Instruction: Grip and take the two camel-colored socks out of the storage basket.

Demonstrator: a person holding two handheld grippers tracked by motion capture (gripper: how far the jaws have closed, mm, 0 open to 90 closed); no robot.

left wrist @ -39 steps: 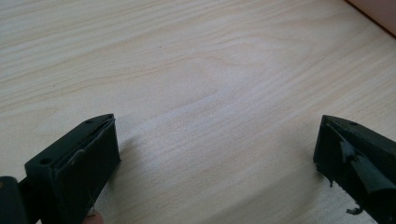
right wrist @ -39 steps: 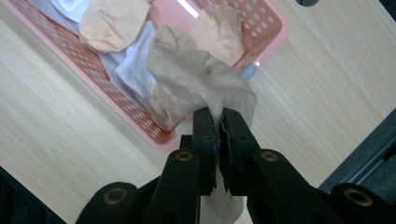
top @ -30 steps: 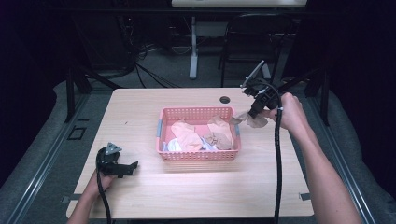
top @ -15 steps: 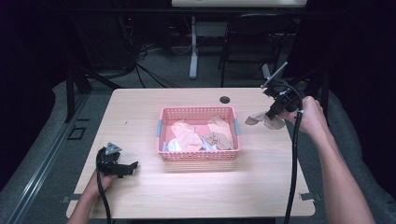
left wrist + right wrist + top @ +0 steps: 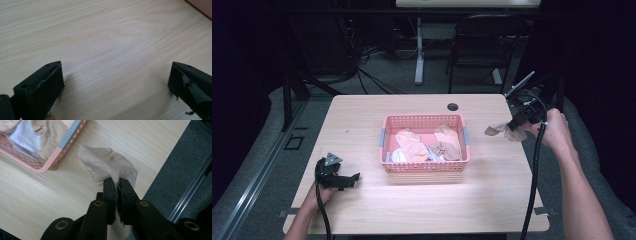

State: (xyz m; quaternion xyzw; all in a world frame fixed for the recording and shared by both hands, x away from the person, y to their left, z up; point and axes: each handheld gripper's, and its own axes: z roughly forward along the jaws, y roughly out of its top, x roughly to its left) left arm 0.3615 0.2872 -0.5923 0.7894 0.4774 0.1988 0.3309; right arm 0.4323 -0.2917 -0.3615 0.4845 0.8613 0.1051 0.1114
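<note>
Right gripper (image 5: 116, 185) pinches a crumpled beige woven cloth (image 5: 107, 165) tight between its jaws; it bunches just beyond them, right of the pink perforated plastic basket (image 5: 424, 165).

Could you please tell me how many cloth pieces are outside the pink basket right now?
1: a beige cloth pinched in the right tool, hanging beside the basket near the table's right edge. Several more lie bunched inside the basket; others may be hidden underneath.

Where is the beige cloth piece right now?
High view: the beige cloth piece hangs pinched in the right gripper, right of the pink plastic basket.
</note>
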